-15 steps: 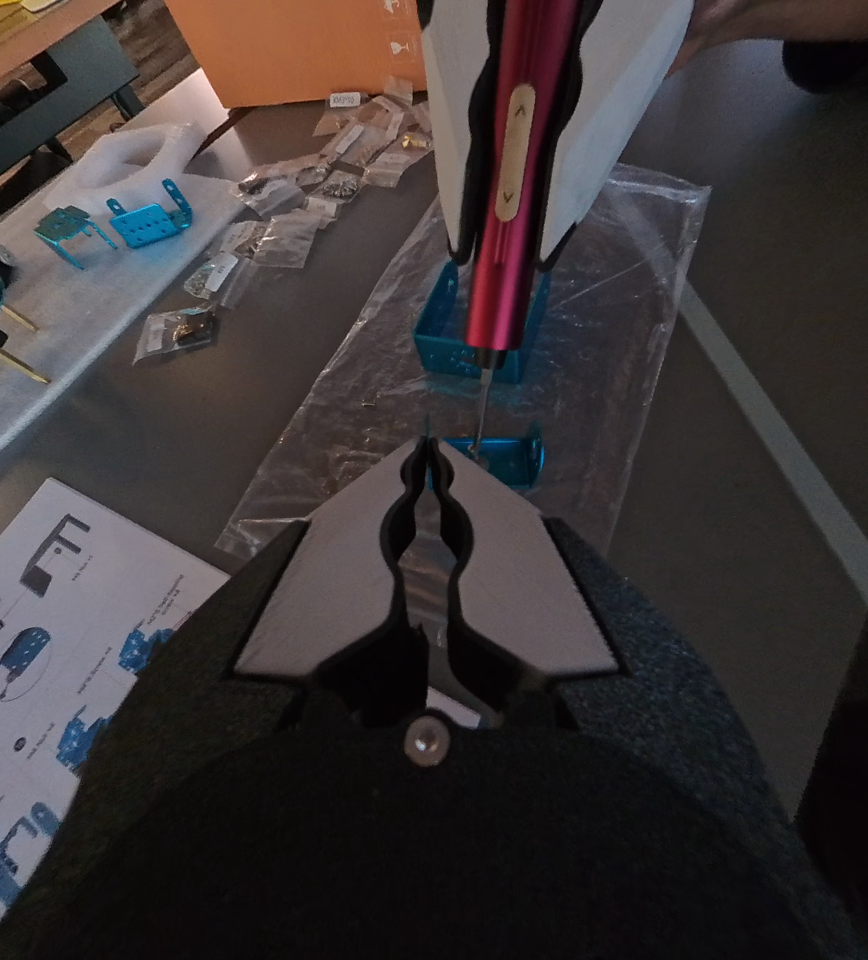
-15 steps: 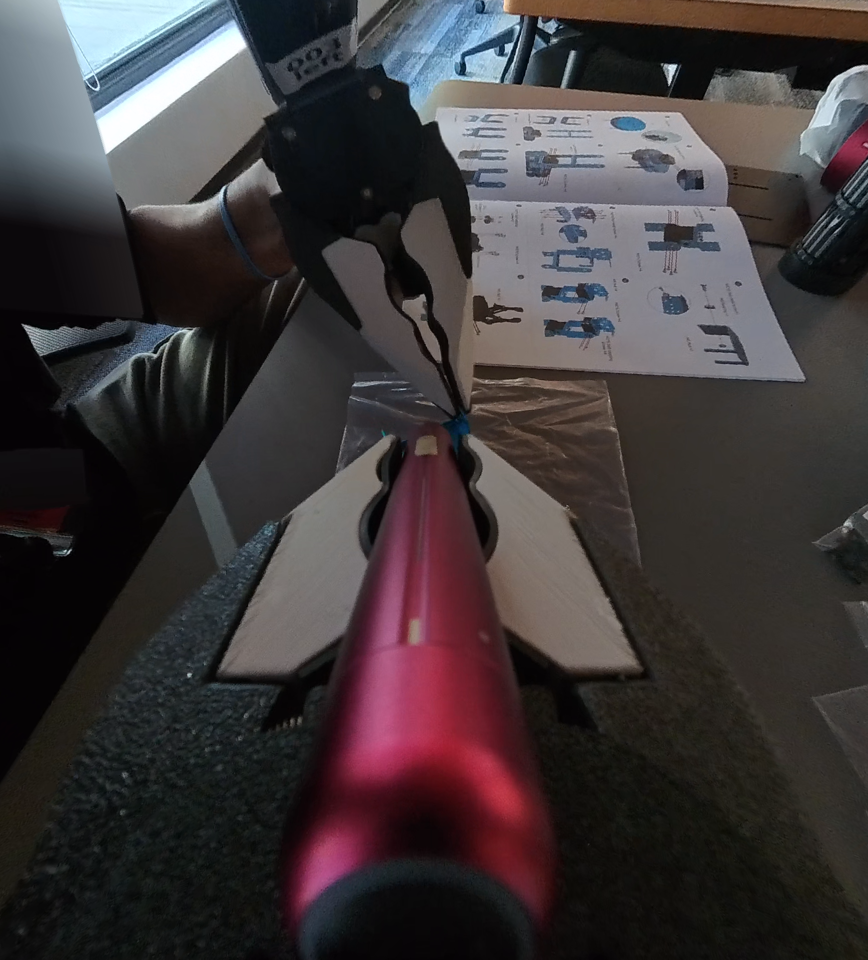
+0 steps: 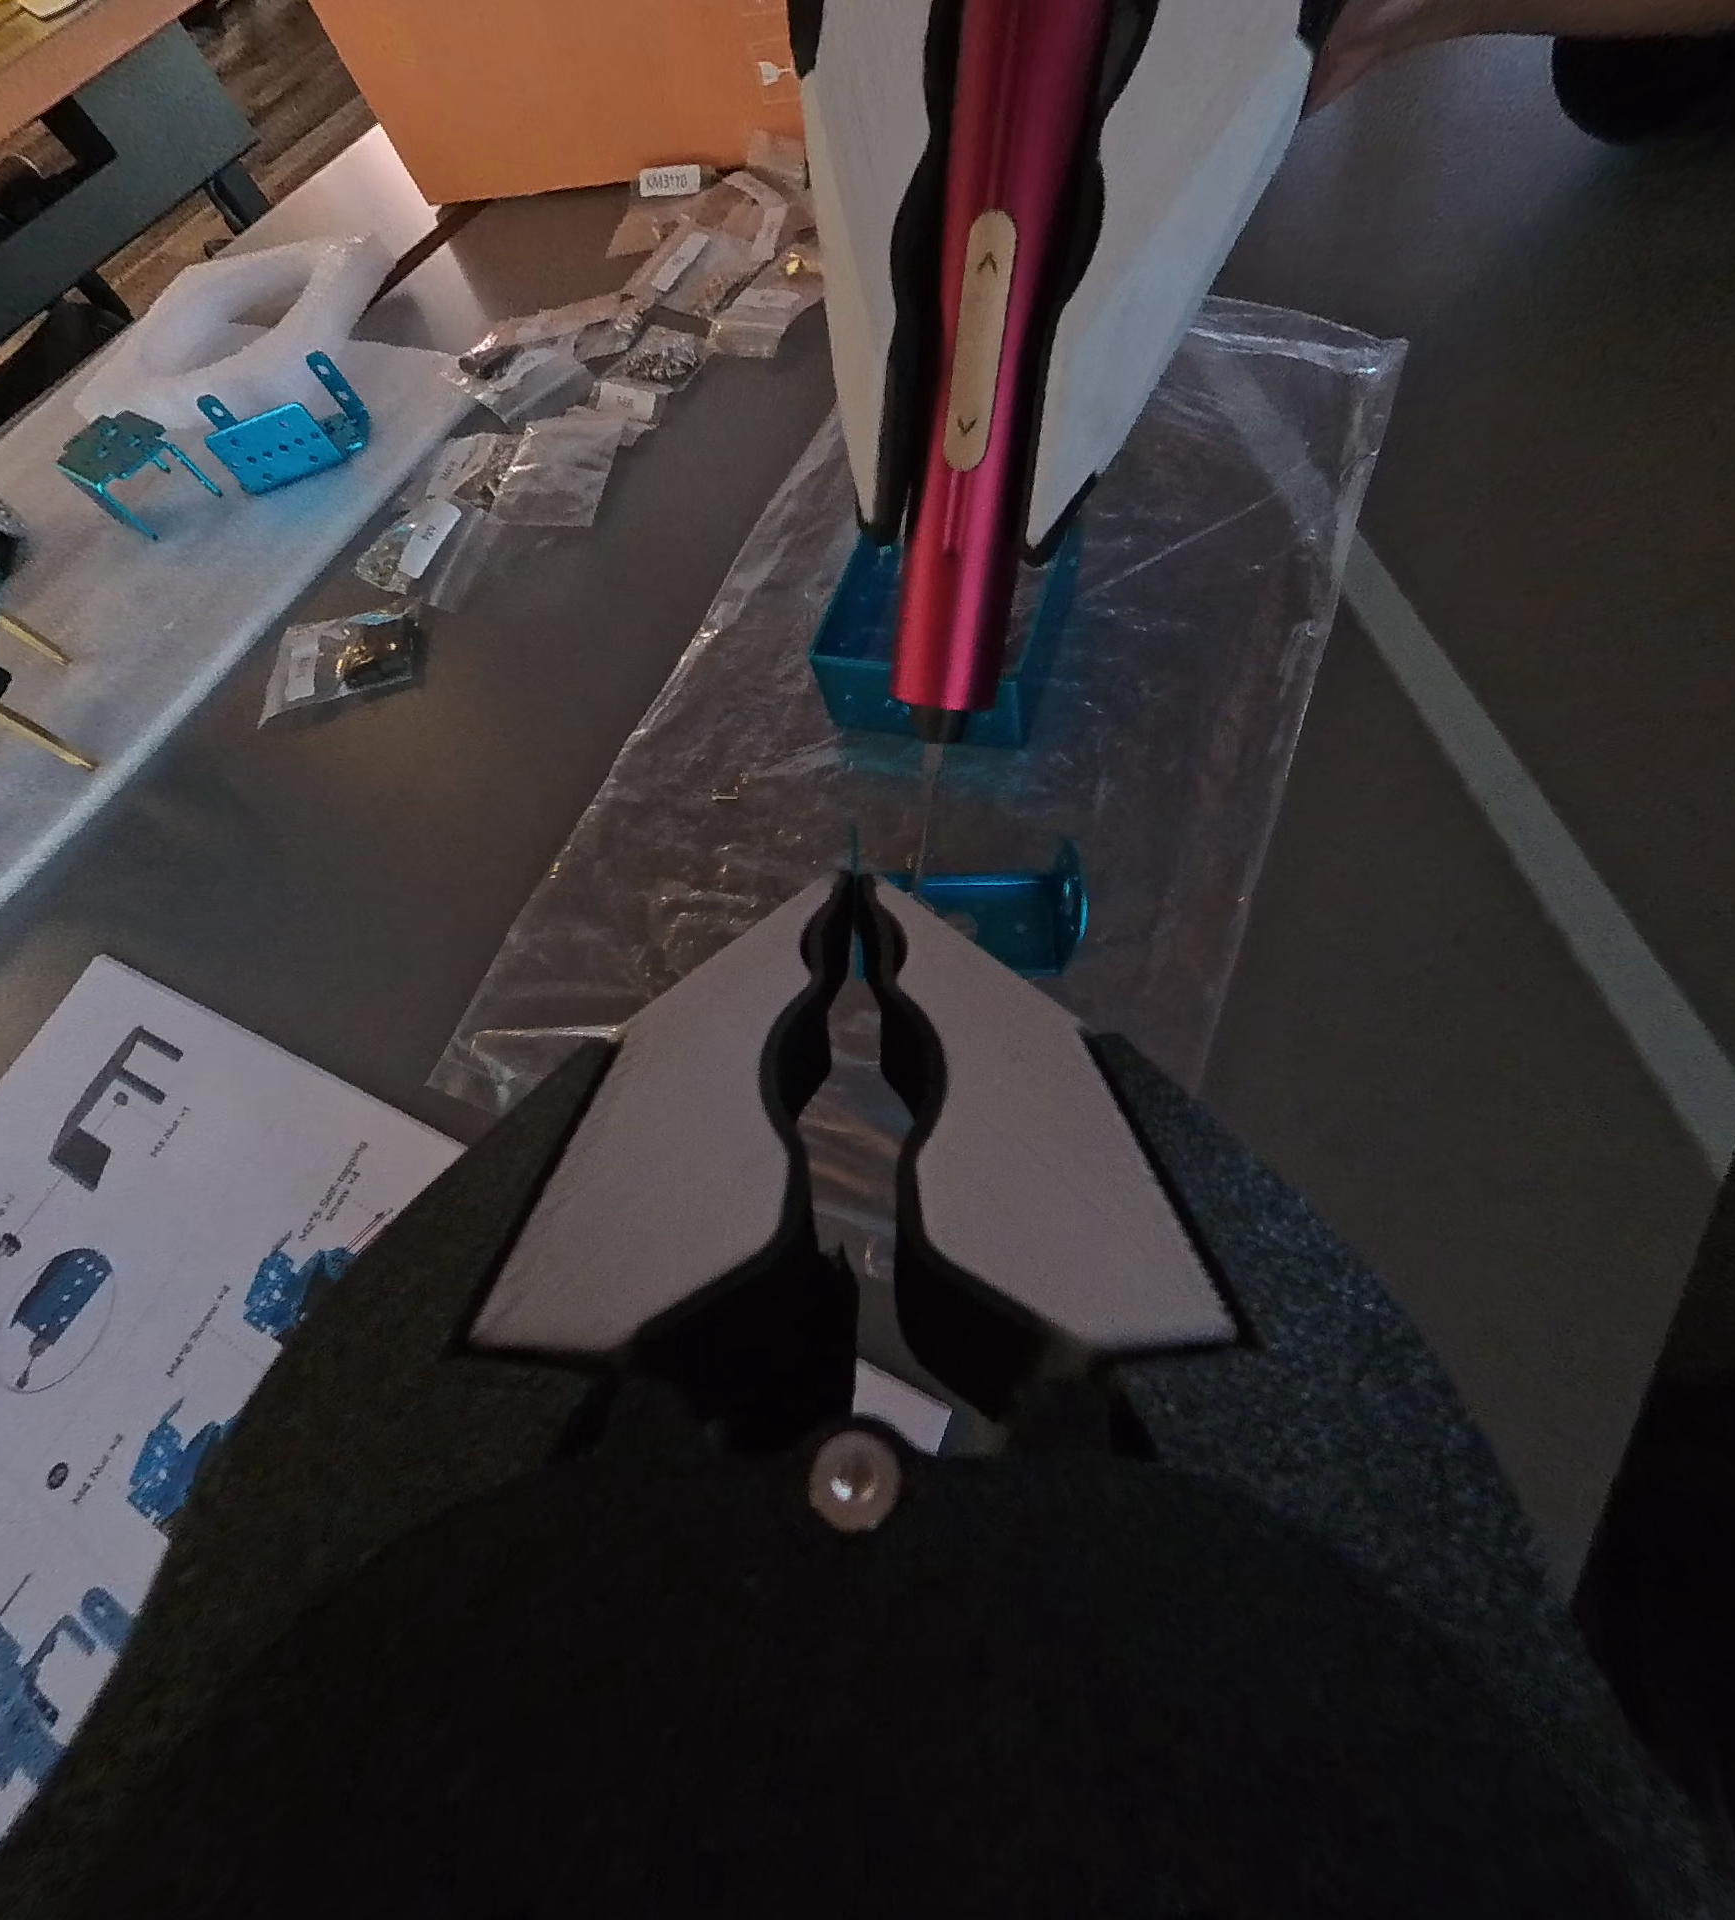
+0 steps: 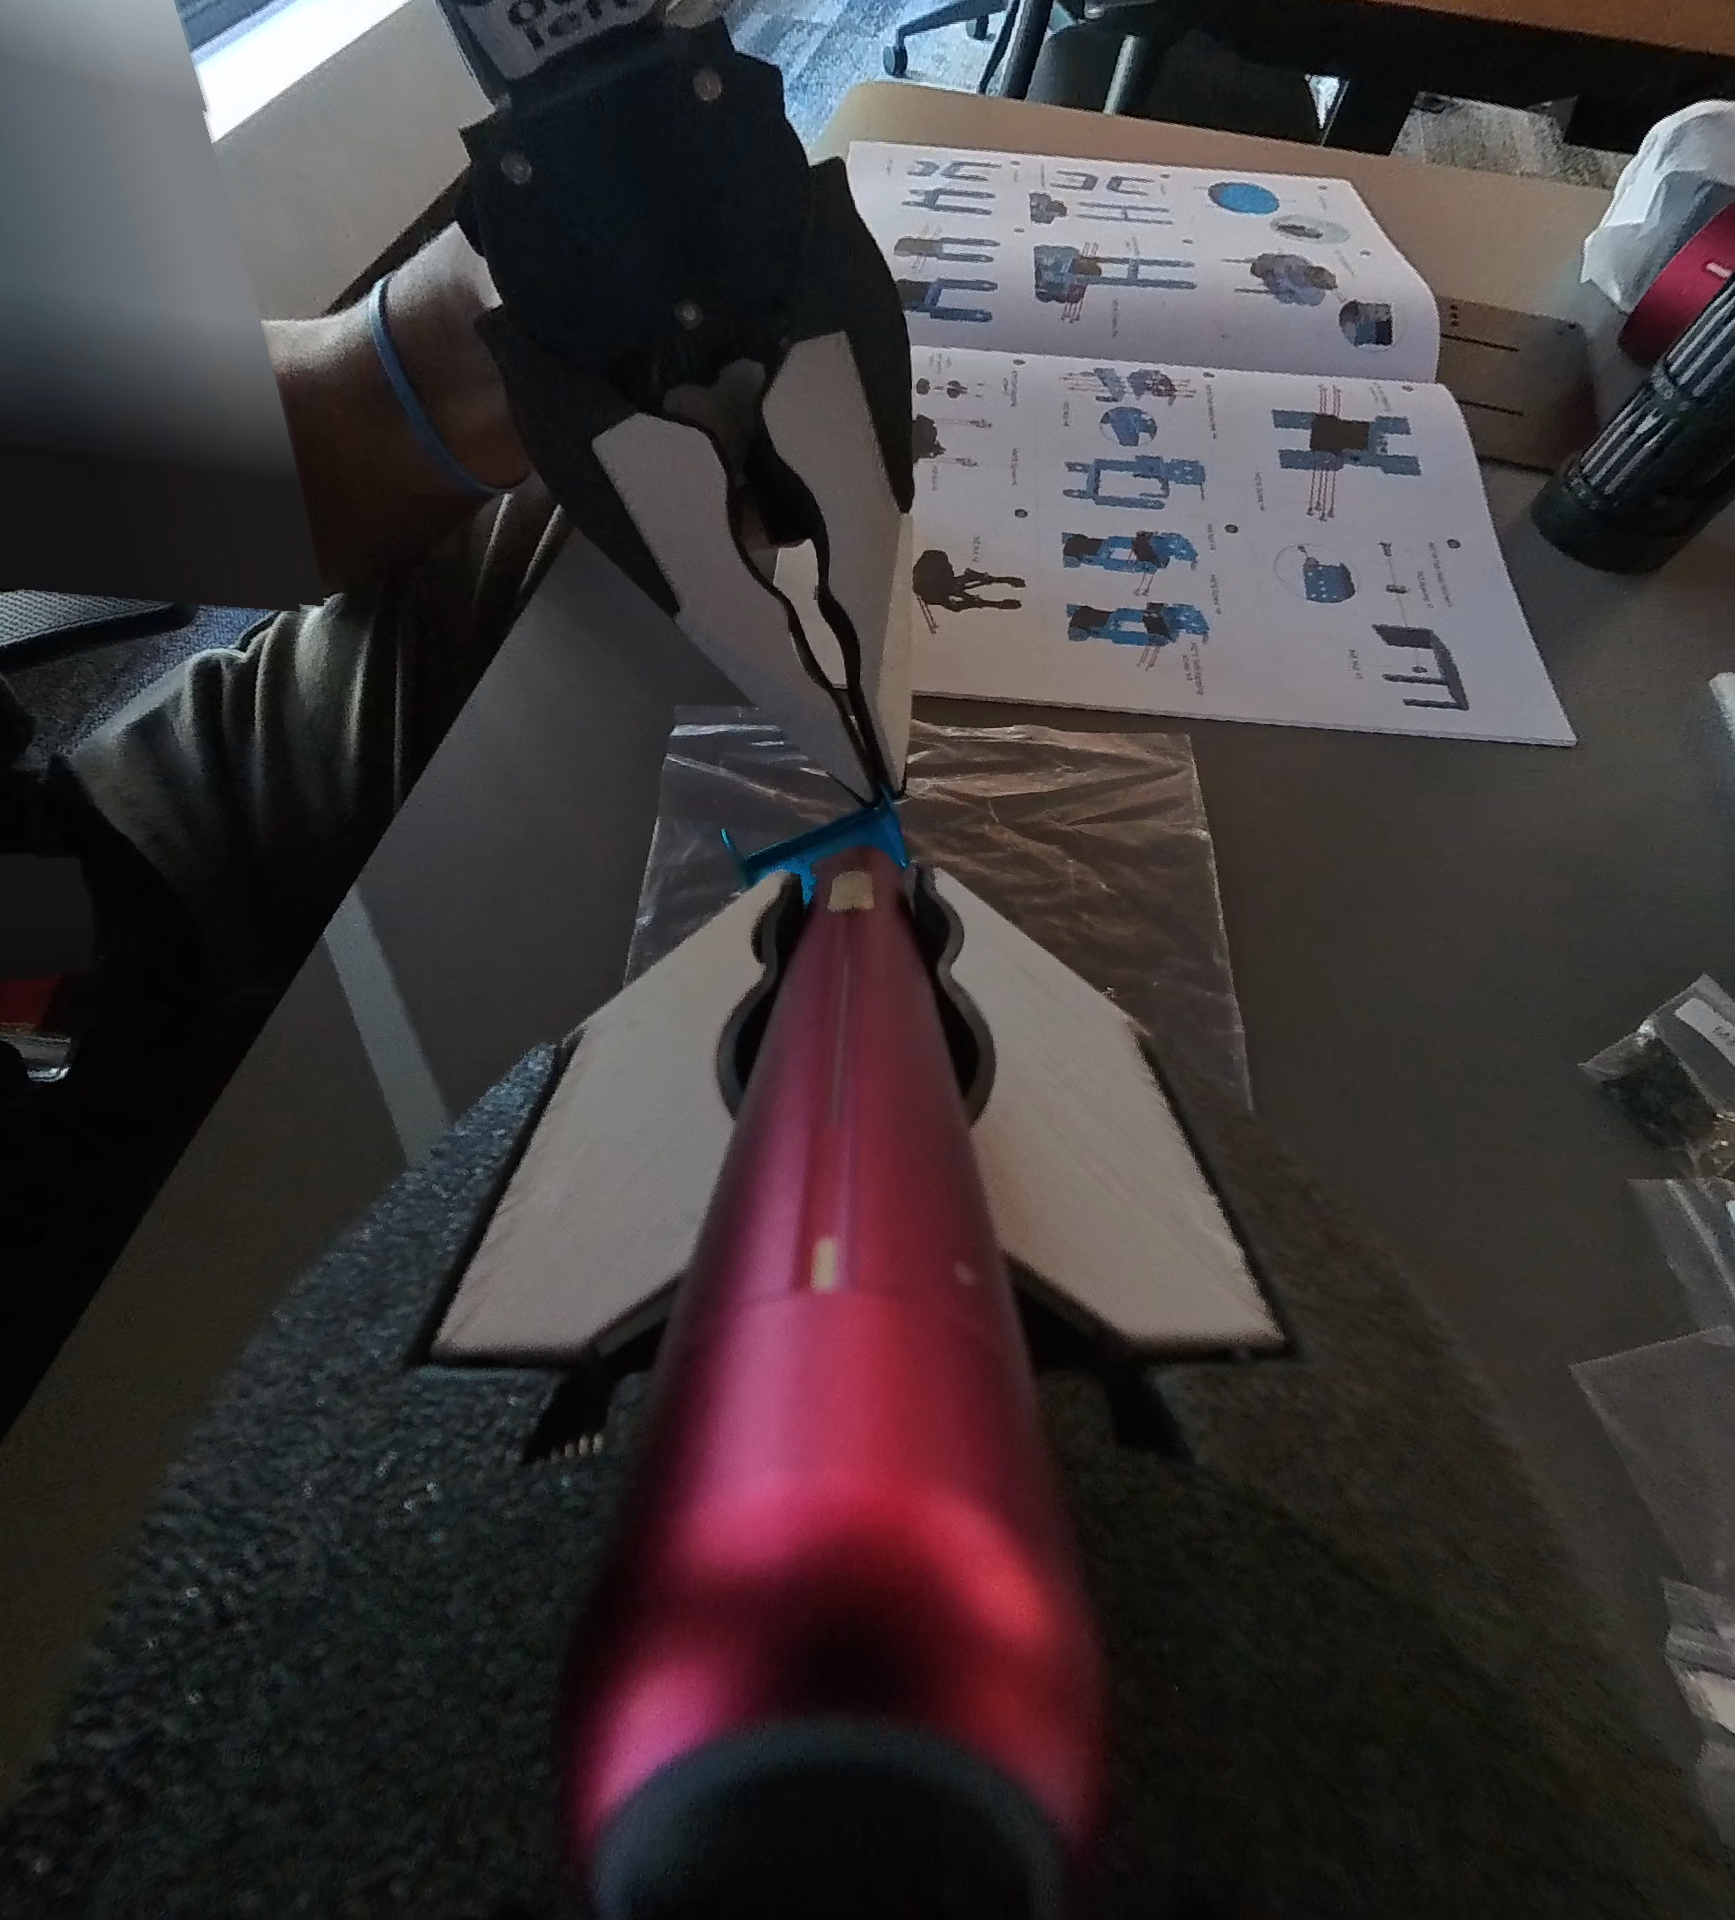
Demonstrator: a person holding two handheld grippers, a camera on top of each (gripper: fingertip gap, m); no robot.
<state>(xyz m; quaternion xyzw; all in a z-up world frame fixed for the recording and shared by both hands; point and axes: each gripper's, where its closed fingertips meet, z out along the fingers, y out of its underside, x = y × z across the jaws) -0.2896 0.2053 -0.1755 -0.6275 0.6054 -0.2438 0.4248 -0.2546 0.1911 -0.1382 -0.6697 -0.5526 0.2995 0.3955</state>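
Observation:
My left gripper [image 3: 852, 885] is shut on the thin upright flange of a small blue metal bracket [image 3: 1003, 914], which sits on a clear plastic bag [image 3: 1237, 623]. My right gripper [image 3: 956, 540] is shut on a red electric screwdriver [image 3: 962, 436] that points down, its thin bit reaching the bracket beside my left fingertips. In the right wrist view the screwdriver [image 4: 842, 1299] runs forward between the fingers of the right gripper [image 4: 858, 883] to the bracket [image 4: 811, 852], and the left gripper [image 4: 878, 784] pinches the bracket from above. A second blue U-shaped bracket [image 3: 842, 675] stands behind the screwdriver.
An open instruction booklet [image 4: 1206, 468] lies beyond the bag. Small bags of screws [image 3: 530, 436], two blue brackets on white foam [image 3: 271, 442] and an orange box [image 3: 551, 94] are at the left. A black cylinder of bits [image 4: 1694, 436] stands at the right. A person's arm [image 4: 375, 395] is at the table edge. Tip to tip, the grippers are about 6 cm apart.
Almost nothing: the screwdriver tip has shifted slightly left over the bracket. Both grippers keep their hold.

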